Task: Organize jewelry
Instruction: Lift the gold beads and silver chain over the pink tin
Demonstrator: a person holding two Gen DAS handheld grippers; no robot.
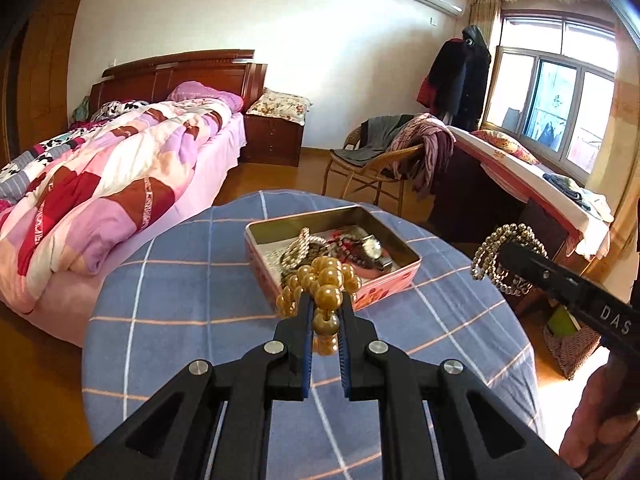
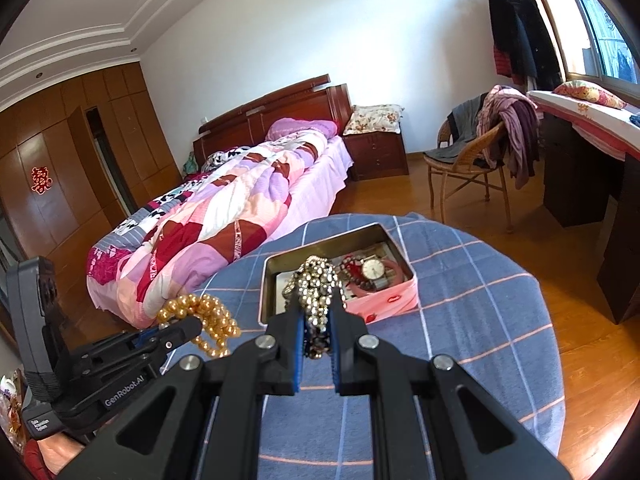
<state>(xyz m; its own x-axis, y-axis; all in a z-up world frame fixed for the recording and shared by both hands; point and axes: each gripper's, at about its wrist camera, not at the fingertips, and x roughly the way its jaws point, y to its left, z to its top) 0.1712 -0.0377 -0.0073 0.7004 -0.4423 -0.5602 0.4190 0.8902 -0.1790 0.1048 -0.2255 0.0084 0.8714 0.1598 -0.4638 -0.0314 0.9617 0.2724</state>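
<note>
Above desk, near its middle: my left tongs clamped on gold bead strand, my right tongs clamped on silver chain. Both hang short of open tin holding watch.

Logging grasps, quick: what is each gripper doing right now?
Left gripper: shut on the gold bead necklace.
Right gripper: shut on the silver bead chain.
</note>
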